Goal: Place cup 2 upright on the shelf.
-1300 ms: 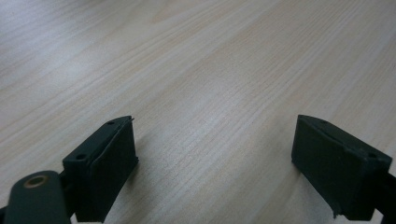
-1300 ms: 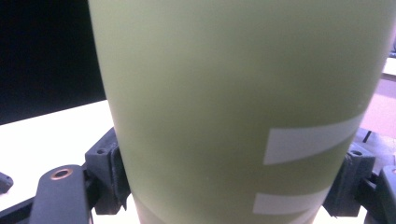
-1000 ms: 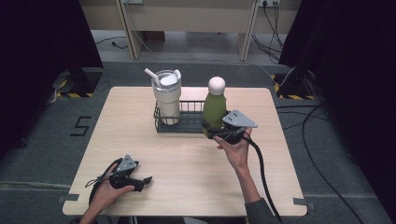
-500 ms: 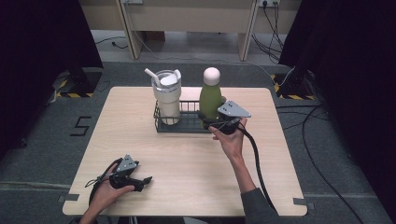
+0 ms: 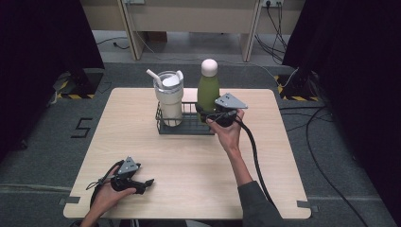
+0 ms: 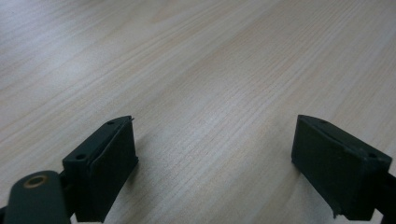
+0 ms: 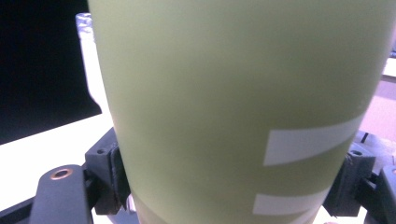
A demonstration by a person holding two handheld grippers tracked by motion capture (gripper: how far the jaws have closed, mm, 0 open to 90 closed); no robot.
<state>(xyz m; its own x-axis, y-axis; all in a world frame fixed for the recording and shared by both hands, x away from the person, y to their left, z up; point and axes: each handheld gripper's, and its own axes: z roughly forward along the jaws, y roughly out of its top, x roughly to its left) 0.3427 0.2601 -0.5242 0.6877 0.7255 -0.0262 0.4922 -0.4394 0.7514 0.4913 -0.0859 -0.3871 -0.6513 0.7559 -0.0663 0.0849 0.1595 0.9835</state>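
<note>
Bottle (image 5: 208, 91), green and upright, is pinched by the right gripper (image 5: 211, 116) over the wire rack (image 5: 185, 127) near the table's (image 5: 142, 142) far edge; the left gripper (image 5: 145, 182) rests spread near the front-left corner.

The high view looks down on the whole table (image 5: 142, 137); both gripper views look close along their own jaws.

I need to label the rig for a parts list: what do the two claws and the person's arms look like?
Both the left claw and the right claw are black with two blocky jaws, a grey three-cornered plate on top and a trailing black cable. A brass-coloured rivet shows by each left jaw. A dark grey sleeve covers the right arm.
</note>
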